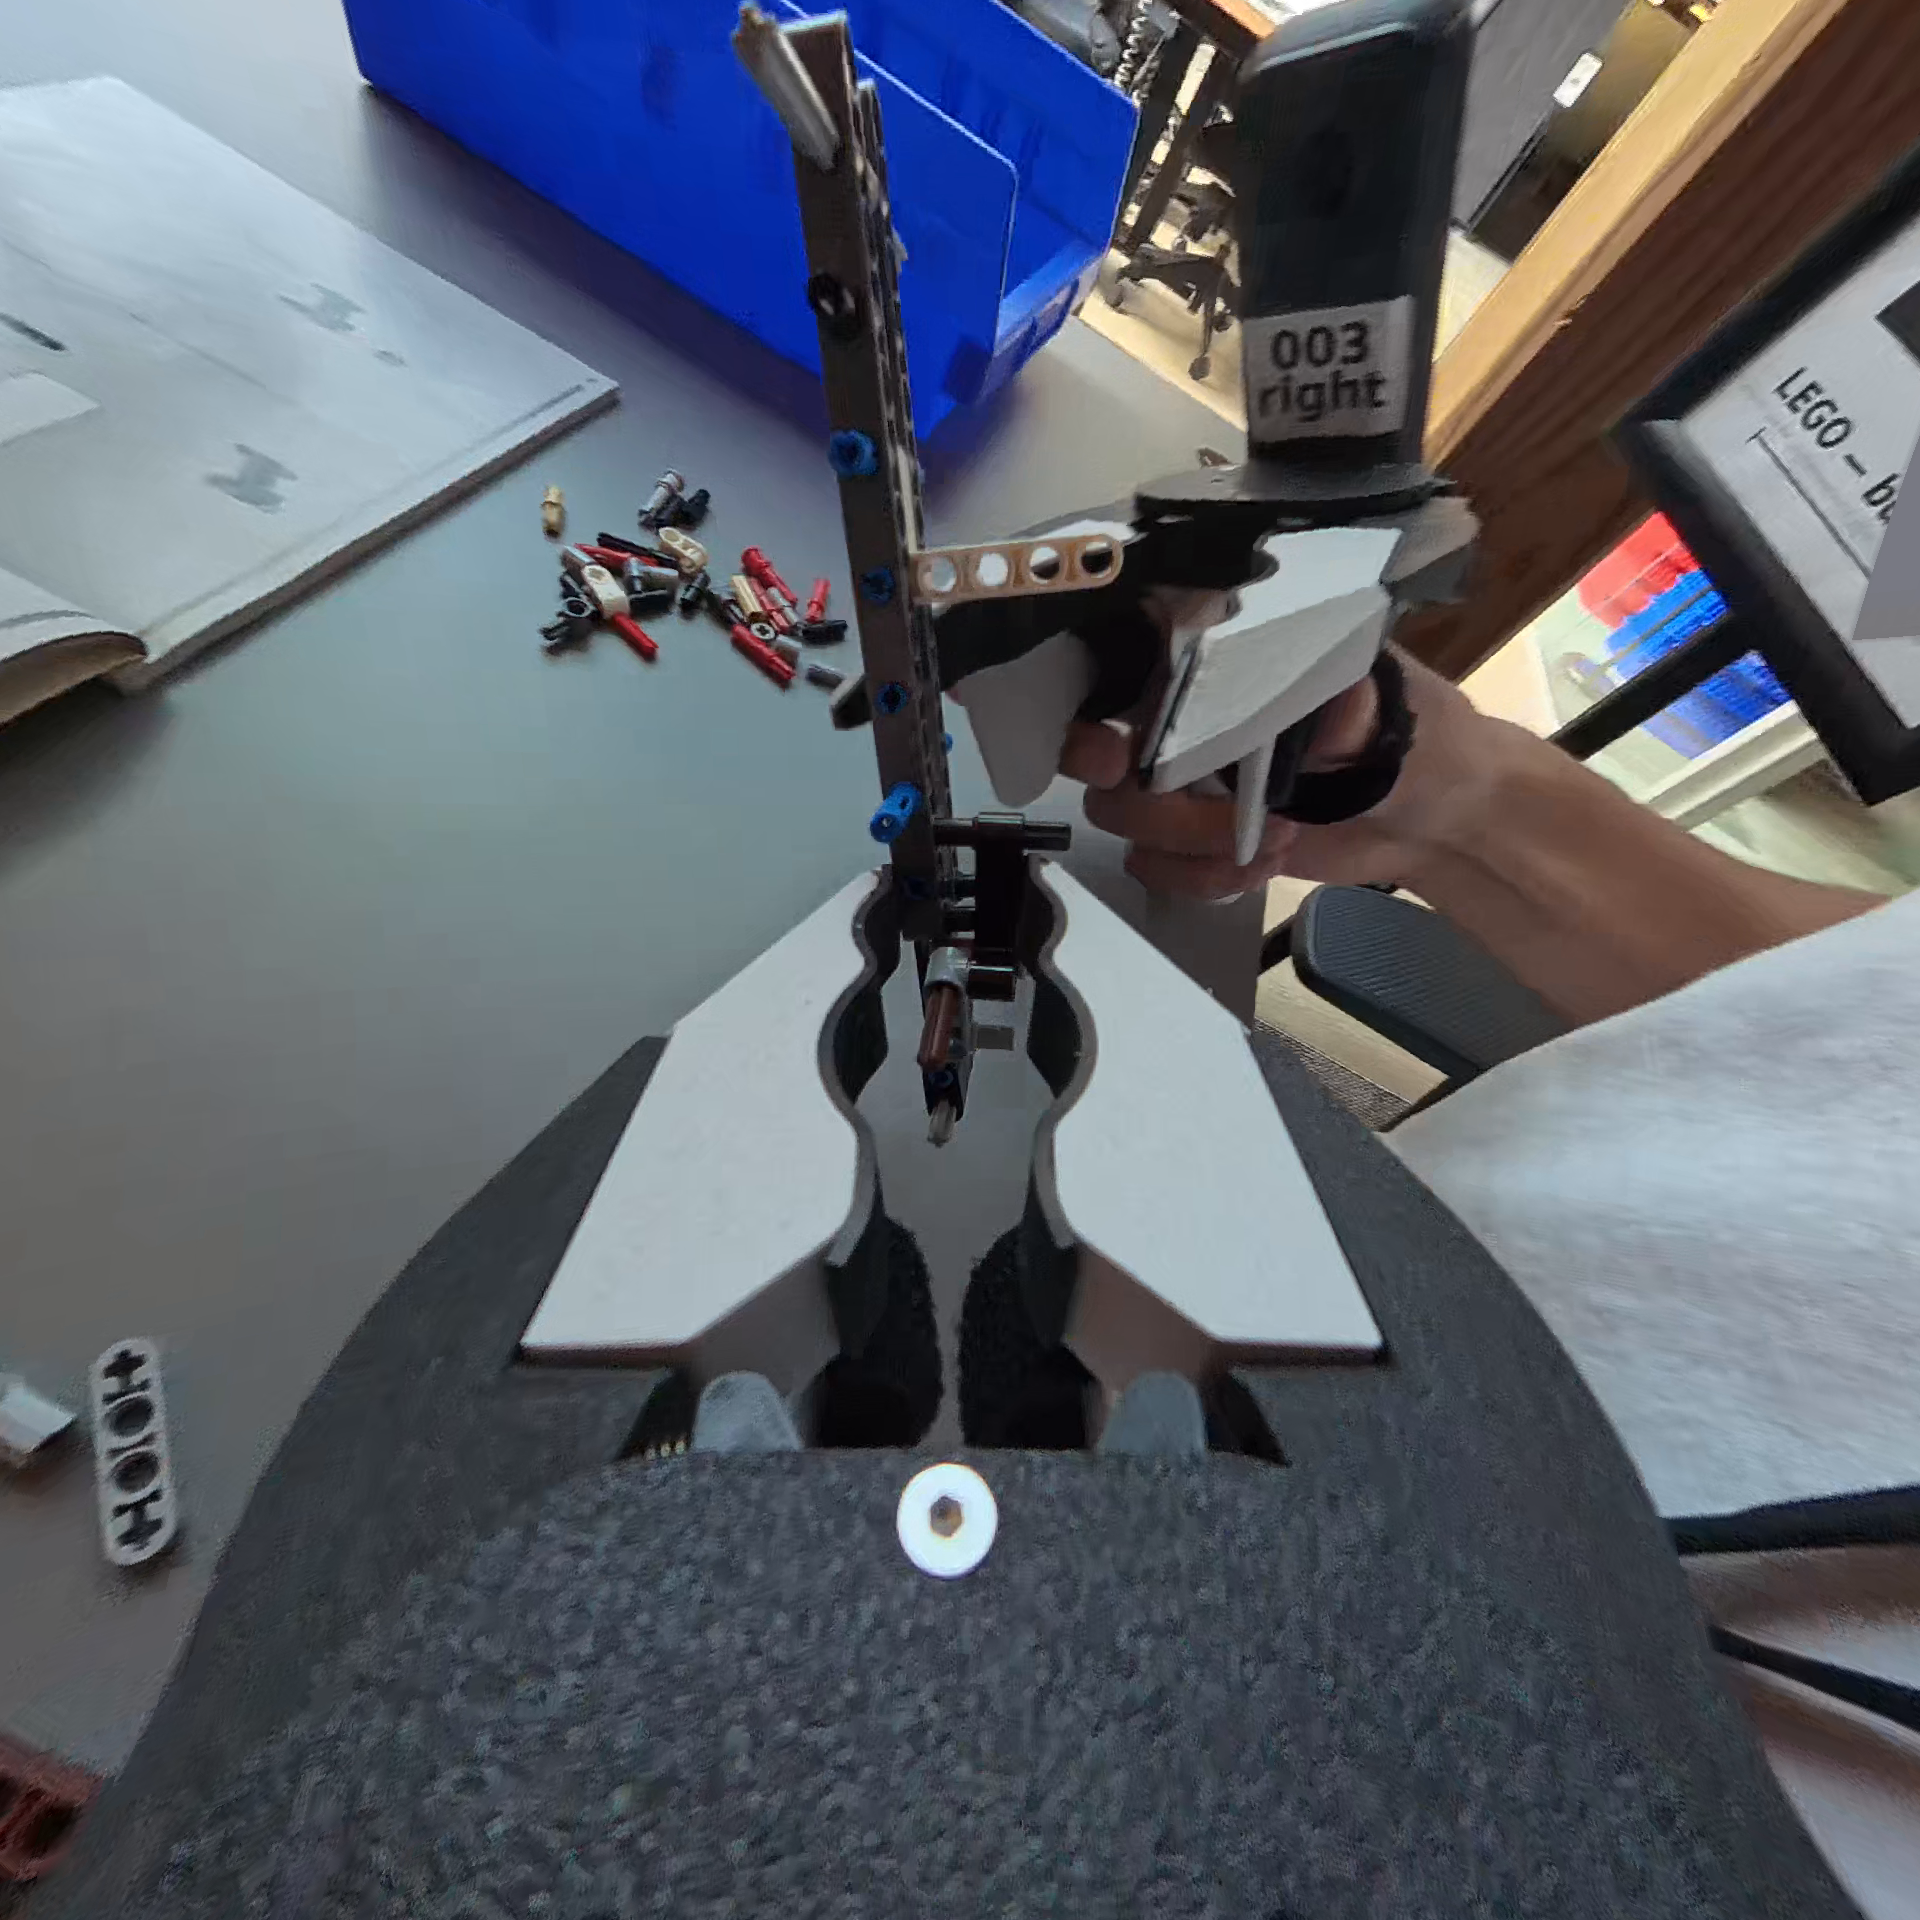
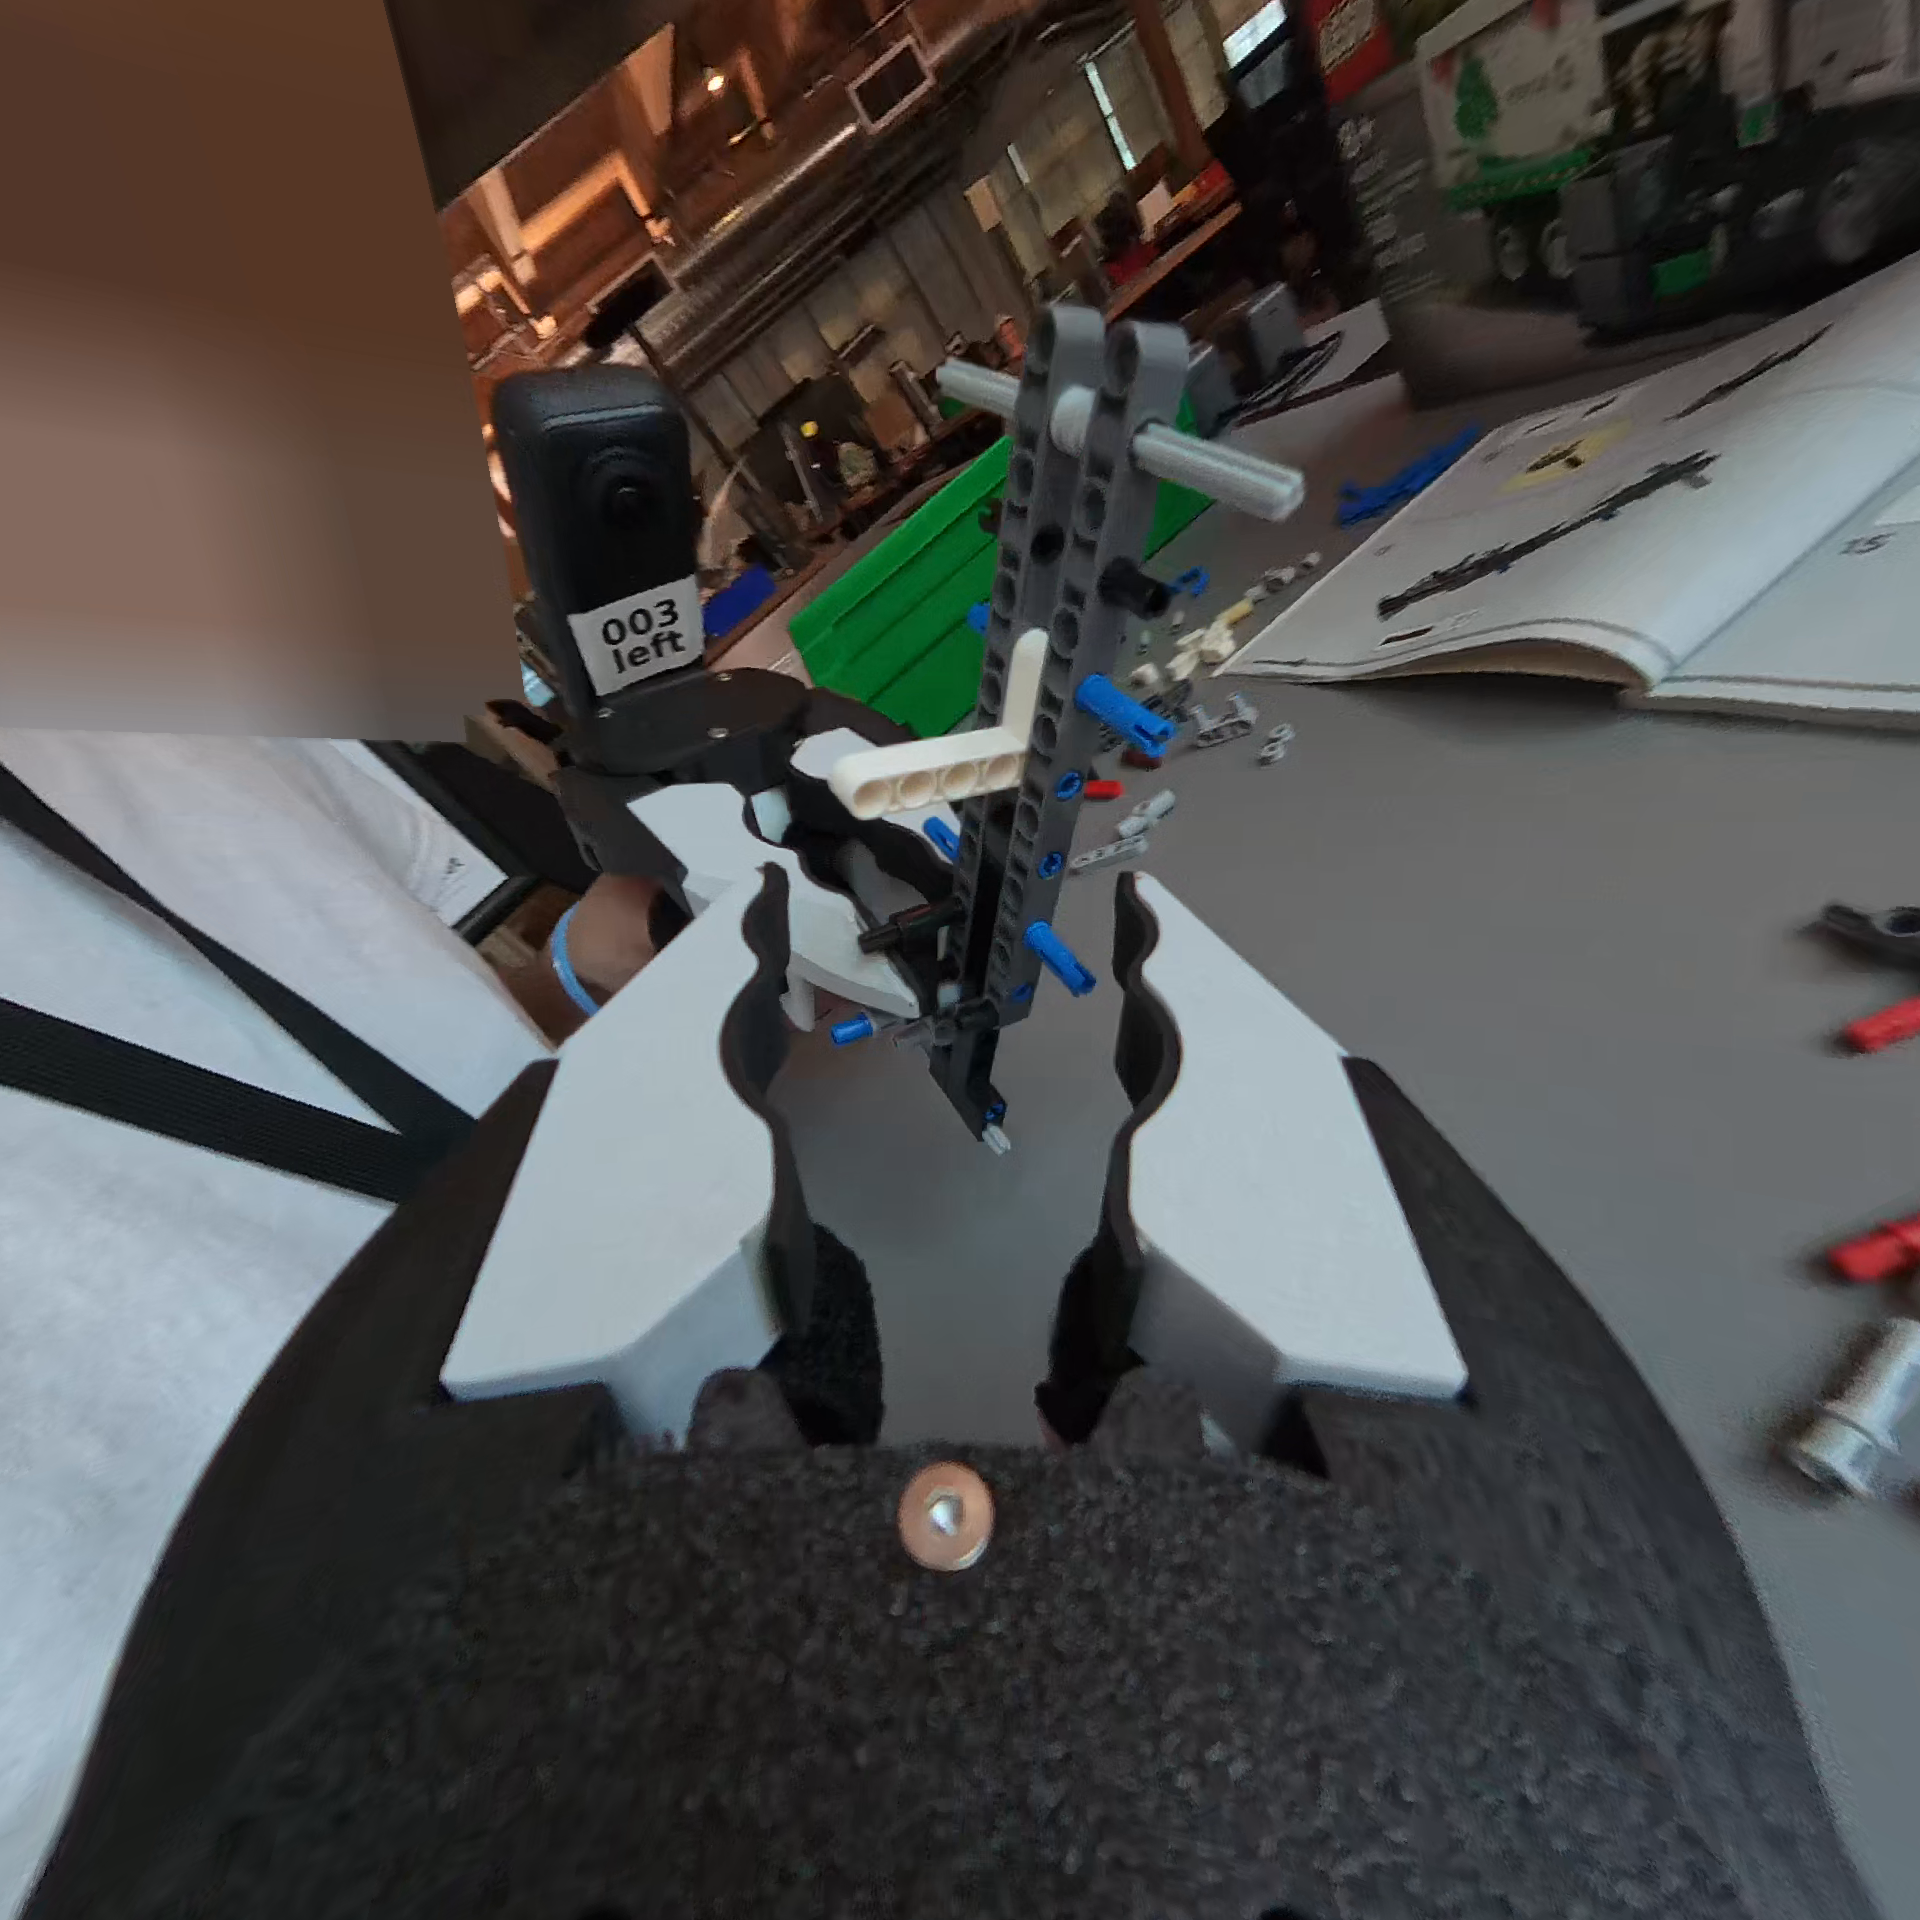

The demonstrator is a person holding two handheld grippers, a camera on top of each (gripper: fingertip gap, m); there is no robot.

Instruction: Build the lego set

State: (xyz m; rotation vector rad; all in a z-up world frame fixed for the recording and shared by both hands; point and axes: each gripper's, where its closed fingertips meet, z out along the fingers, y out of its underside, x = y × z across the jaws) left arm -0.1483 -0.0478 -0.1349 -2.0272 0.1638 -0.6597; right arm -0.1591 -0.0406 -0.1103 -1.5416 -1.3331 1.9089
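Two labels: one white tag on each gripper's black camera. My left gripper (image 1: 951, 914) is clamped on the base of the grey beam assembly (image 1: 883, 499), held above the table (image 1: 312, 935), long axis upright. My right gripper (image 2: 951, 935) stands open, holding nothing. A white L-piece (image 2: 940, 774) juts sideways from the assembly.

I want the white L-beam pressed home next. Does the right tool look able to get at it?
Probably yes. The right tool is open and empty beside the grey frame, which the left tool grips at its lower end, and the white L-beam sticks out sideways, uncovered.
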